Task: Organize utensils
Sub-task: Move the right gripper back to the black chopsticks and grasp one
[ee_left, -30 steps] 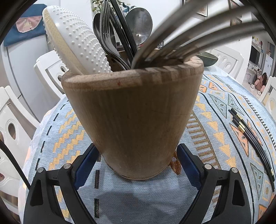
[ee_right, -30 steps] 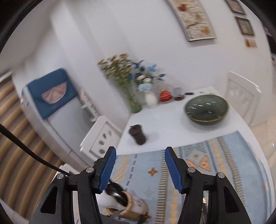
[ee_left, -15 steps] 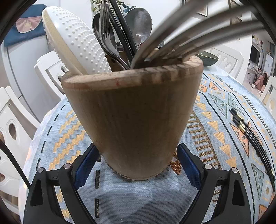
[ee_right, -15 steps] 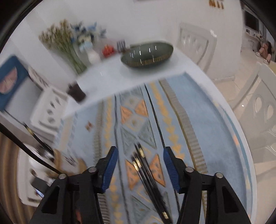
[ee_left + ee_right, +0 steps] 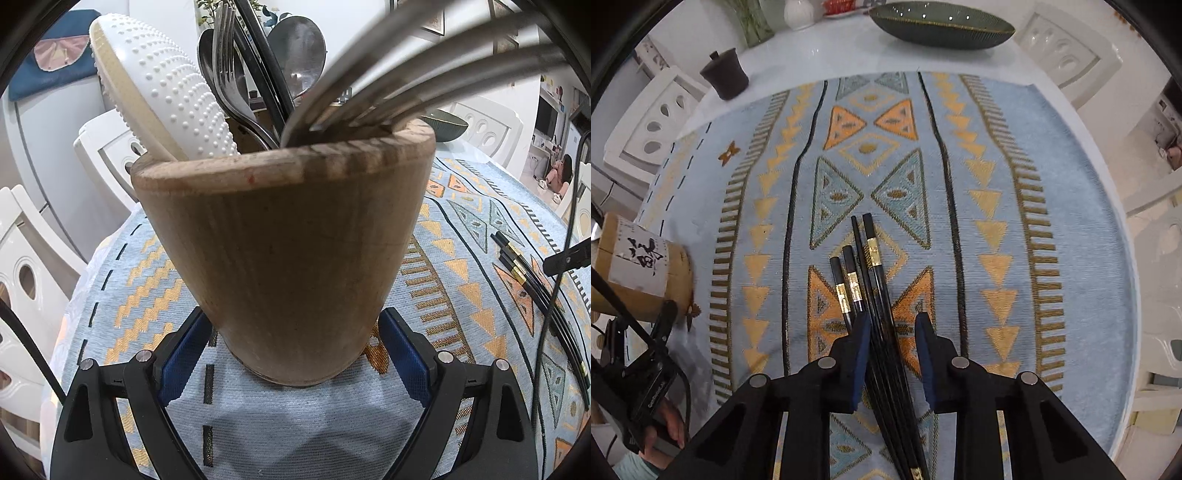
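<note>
A wooden utensil holder (image 5: 288, 251) stands on the patterned tablecloth, filled with forks (image 5: 424, 70), spoons (image 5: 299, 48), black chopsticks and a white dotted paddle (image 5: 162, 92). My left gripper (image 5: 295, 339) is open, its blue pads on either side of the holder's base. Several black chopsticks with gold bands (image 5: 871, 280) lie on the cloth; they also show in the left wrist view (image 5: 535, 291). My right gripper (image 5: 892, 347) is open and low over them, with the chopsticks between its pads. The holder also shows in the right wrist view (image 5: 639, 266).
A dark green bowl (image 5: 942, 24) and a small dark lidded cup (image 5: 726, 75) sit at the table's far side. White chairs (image 5: 1067, 48) ring the round table. A vase with flowers stands at the back edge.
My right gripper has swung down from facing the room and now sits low over the chopsticks, with its jaws narrower. My left gripper has stayed around the holder.
</note>
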The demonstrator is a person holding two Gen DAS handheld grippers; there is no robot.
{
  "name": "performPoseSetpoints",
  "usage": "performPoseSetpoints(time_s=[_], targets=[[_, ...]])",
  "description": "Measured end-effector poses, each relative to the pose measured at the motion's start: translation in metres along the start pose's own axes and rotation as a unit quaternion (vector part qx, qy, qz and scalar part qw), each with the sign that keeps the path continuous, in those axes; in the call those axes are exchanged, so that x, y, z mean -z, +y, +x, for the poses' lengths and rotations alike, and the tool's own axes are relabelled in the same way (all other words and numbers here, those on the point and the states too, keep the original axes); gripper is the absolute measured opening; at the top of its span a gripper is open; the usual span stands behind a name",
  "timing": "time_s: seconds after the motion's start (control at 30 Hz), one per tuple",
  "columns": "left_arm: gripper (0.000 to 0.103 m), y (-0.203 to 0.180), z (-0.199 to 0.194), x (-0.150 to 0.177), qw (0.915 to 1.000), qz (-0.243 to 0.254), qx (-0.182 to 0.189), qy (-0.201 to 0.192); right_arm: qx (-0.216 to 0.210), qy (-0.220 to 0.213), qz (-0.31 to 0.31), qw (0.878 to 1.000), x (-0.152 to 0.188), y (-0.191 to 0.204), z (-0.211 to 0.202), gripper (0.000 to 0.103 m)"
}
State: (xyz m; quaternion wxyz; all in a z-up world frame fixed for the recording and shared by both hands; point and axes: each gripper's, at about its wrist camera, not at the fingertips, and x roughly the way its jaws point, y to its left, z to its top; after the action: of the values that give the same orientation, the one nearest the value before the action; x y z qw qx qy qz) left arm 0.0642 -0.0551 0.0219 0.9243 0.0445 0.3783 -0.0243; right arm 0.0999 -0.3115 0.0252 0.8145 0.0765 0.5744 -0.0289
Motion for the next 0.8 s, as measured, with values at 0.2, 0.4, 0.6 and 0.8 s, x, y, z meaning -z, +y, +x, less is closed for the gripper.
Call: performPoseSetpoints(time_s=[0.2, 0.4, 0.6, 0.8], targets=[[0.091, 0.000, 0.000, 0.000, 1.0000, 0.000, 0.000, 0.000, 0.031, 0.021, -0.014, 0.999, -0.003, 0.002, 0.016, 0.023], [0.091, 0.000, 0.000, 0.000, 1.0000, 0.000, 0.000, 0.000, 0.025, 0.046, -0.030, 0.998, 0.002, 0.007, 0.020, 0.023], [0.091, 0.000, 0.000, 0.000, 1.0000, 0.000, 0.000, 0.000, 0.033, 0.058, -0.031, 0.997, 0.002, 0.009, 0.026, 0.023], [0.091, 0.000, 0.000, 0.000, 1.0000, 0.000, 0.000, 0.000, -0.023, 0.040, 0.019, 0.999, -0.008, -0.013, 0.012, 0.023]])
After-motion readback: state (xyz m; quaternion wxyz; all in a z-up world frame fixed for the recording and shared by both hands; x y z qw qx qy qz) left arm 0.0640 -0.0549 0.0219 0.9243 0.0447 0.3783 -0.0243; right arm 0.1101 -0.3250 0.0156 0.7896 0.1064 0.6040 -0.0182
